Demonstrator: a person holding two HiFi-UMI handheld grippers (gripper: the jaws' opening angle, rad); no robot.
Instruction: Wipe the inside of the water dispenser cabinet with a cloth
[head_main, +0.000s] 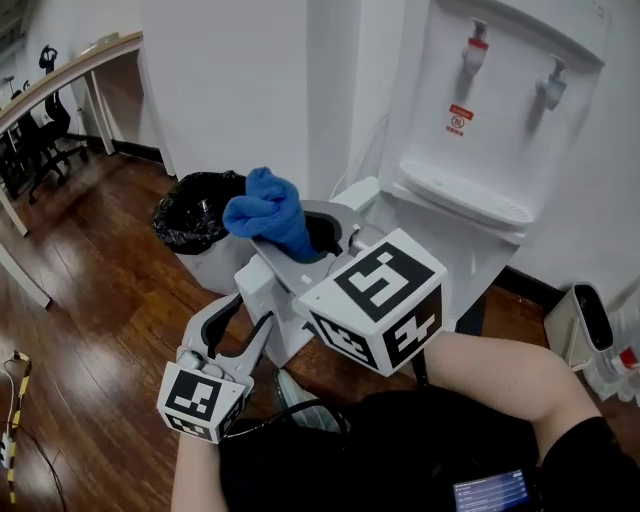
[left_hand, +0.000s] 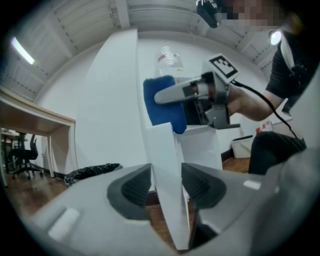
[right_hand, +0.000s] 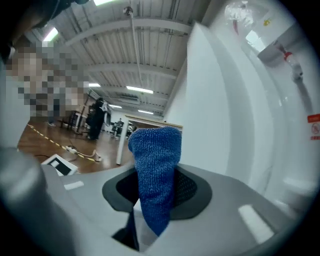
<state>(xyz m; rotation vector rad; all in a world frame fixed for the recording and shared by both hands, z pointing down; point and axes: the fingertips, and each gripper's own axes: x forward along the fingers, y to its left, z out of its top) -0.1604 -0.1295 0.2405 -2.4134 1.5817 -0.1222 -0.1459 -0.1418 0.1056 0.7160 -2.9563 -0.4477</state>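
Observation:
The white water dispenser (head_main: 500, 120) stands against the wall, and its lower cabinet door (head_main: 262, 288) is swung out towards me. My left gripper (head_main: 250, 310) is shut on the edge of that door; in the left gripper view the thin white door panel (left_hand: 167, 170) sits upright between the pads of the left gripper (left_hand: 167, 187). My right gripper (head_main: 305, 235) is level and shut on a bunched blue cloth (head_main: 268, 212), held above the door's top edge. The cloth (right_hand: 157, 160) stands out of the jaws of the right gripper (right_hand: 156, 187). The cabinet's inside is mostly hidden behind the gripper and the cloth.
A bin lined with a black bag (head_main: 197, 210) stands left of the dispenser on the wood floor. The drip tray (head_main: 465, 195) and two taps (head_main: 475, 45) are above. A small white appliance (head_main: 585, 325) sits at the right wall. A desk (head_main: 70, 75) and a chair (head_main: 45, 130) are far left.

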